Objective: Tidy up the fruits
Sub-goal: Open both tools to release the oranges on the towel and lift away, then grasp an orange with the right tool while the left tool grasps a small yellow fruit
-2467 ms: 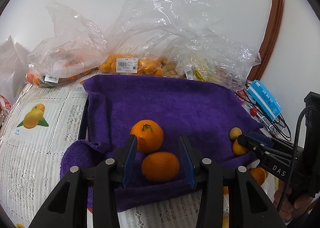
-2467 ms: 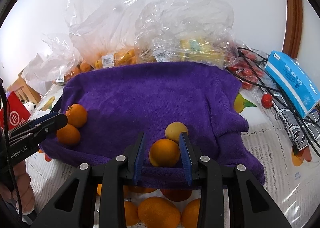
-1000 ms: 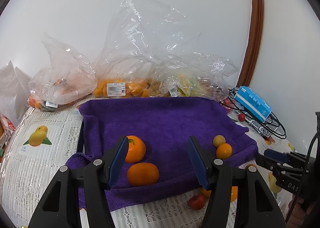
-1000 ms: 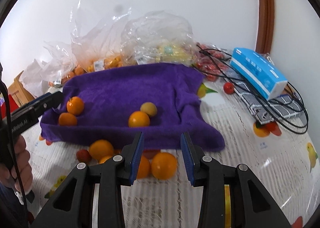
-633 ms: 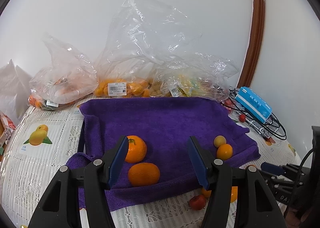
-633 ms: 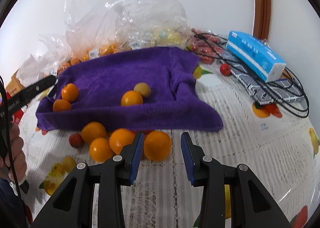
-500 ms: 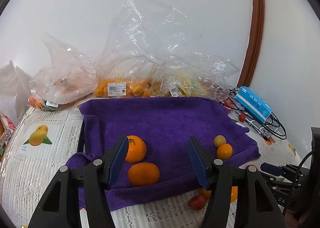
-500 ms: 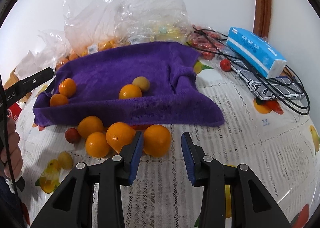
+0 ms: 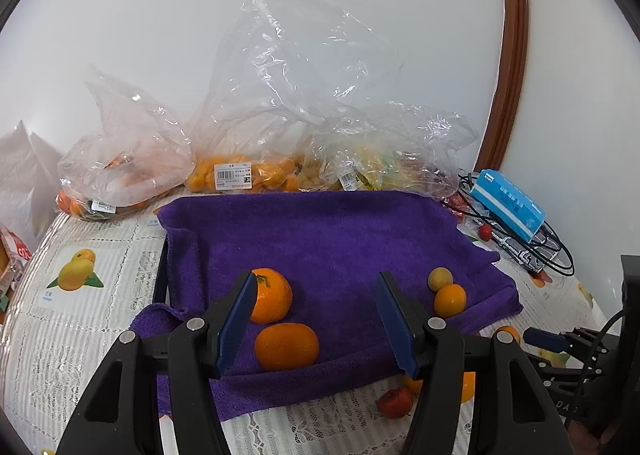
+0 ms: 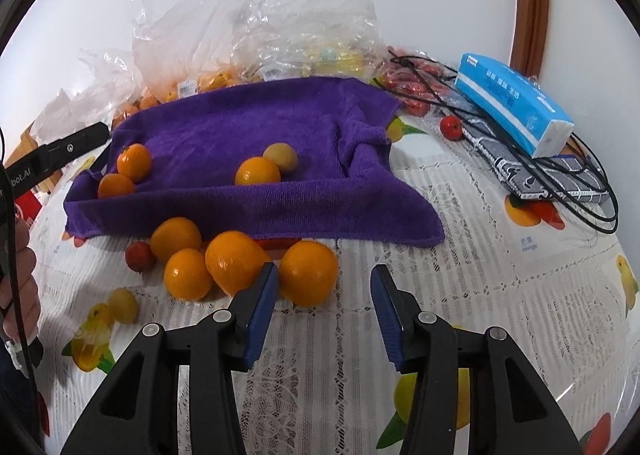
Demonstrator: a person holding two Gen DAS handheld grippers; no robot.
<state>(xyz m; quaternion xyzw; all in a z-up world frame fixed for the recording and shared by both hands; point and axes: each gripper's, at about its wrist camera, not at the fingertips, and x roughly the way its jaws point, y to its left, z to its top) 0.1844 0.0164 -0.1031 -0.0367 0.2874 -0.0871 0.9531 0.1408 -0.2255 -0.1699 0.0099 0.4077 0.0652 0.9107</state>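
Towel edge: the near hem of the purple towel (image 10: 256,211) hangs over the fruit-print tablecloth (image 10: 460,295); its right corner ends just beyond the loose fruit.
Open room: bare tablecloth lies right of and nearer than the loose fruit; the far side is closed off by three plastic bags (image 9: 280,103) against the wall; the far right holds a blue box (image 10: 516,103) on black cables (image 10: 592,191).
Count, on towel: two oranges at left (image 9: 286,347), one orange (image 10: 257,171) touching one small yellow fruit (image 10: 281,157) at right.
Count, off towel: four oranges (image 10: 308,273) clustered at the hem, one small red fruit (image 10: 139,256), one small yellow fruit (image 10: 123,305).
Left gripper (image 9: 316,321): jaws spread, nothing between them, above the left pair.
Right gripper (image 10: 324,313): jaws opening, empty; the rightmost loose orange lies just beyond the tips.
Change: earlier the right jaws straddled the right orange on the towel; it now lies free there, and the gripper has drawn back to the loose cluster.
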